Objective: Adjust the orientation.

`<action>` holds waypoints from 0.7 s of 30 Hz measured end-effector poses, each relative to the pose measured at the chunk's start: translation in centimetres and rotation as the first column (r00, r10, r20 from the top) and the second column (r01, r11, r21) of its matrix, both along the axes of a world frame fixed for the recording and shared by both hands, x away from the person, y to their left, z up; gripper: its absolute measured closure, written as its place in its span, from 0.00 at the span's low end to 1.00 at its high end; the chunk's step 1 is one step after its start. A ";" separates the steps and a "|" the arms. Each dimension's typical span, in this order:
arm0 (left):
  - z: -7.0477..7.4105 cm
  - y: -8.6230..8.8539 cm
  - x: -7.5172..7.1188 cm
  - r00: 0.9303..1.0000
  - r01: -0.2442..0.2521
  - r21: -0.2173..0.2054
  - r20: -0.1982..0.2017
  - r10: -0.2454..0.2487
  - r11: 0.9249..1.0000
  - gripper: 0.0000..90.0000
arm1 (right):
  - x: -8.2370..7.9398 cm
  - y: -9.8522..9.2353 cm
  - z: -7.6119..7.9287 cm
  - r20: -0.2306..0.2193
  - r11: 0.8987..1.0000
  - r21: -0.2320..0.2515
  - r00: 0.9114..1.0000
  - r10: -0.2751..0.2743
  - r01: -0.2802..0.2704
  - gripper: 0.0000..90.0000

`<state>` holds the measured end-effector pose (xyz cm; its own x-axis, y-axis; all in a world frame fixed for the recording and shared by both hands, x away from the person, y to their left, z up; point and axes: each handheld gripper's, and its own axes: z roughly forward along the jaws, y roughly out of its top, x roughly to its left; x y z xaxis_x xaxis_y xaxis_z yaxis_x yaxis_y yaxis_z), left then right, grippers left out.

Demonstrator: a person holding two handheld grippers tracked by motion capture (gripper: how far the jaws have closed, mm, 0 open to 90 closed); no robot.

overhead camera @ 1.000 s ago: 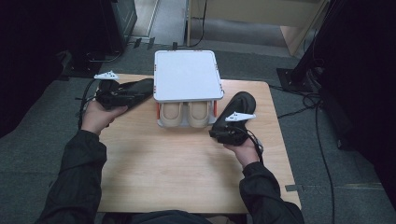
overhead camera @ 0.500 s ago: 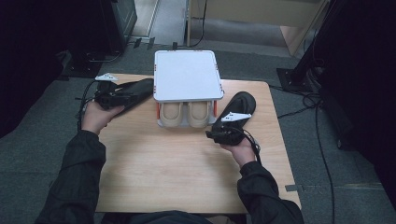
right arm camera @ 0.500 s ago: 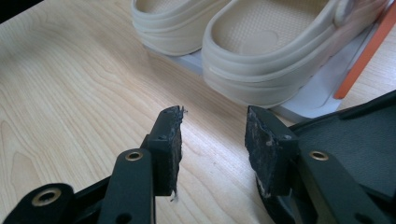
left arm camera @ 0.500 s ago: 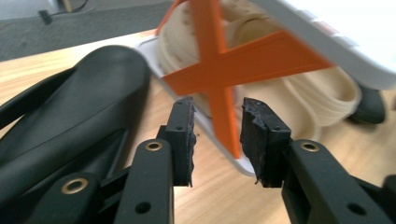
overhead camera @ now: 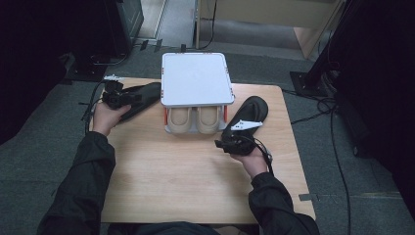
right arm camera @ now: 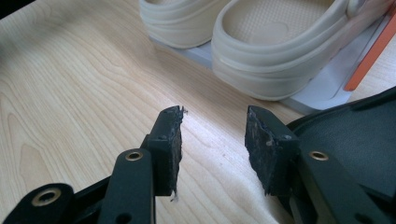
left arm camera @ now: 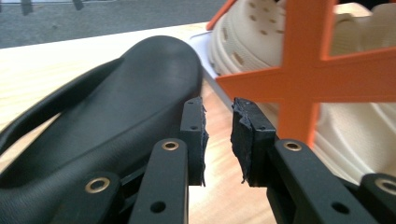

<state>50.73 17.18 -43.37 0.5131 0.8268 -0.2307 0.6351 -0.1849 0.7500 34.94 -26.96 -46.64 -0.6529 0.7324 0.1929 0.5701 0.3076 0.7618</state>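
Change: left gripper [left arm camera: 218, 135] lower, jaws just closing, near-shut on nothing.
Right gripper [right arm camera: 212, 147]: part-open, empty.
Advice: reopen, straddle black slipper [left arm camera: 107, 121] left of fingertips.

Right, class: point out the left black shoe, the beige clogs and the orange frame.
left black shoe [left arm camera: 116, 112], left gripper view, on its upturned sole
beige clogs [right arm camera: 280, 42], right gripper view, on one clog's heel rim
orange frame [left arm camera: 308, 74], left gripper view, on its crossing bars
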 end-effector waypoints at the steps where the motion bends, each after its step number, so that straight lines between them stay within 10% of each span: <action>1: -0.1 -0.1 0.3 1.000 0.000 0.003 -0.001 0.000 1.000 0.84 | -0.1 0.0 0.0 -0.008 1.000 -0.001 1.000 -0.001 0.001 0.63; 15: -3.5 0.6 2.7 0.992 -0.119 0.054 -0.022 0.120 0.991 0.86 | -0.6 0.2 -0.1 0.010 1.000 0.011 1.000 0.006 -0.007 0.63; 21: -3.4 0.5 3.1 0.987 -0.161 0.023 0.036 0.160 0.987 0.86 | -0.5 0.3 -0.1 0.006 1.000 0.008 1.000 0.013 -0.013 0.63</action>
<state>53.82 17.70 -46.81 0.3806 0.9043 -0.1935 0.6325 -0.1019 0.7678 34.43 -26.69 -46.77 -0.6635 0.7224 0.1948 0.5615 0.3087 0.7678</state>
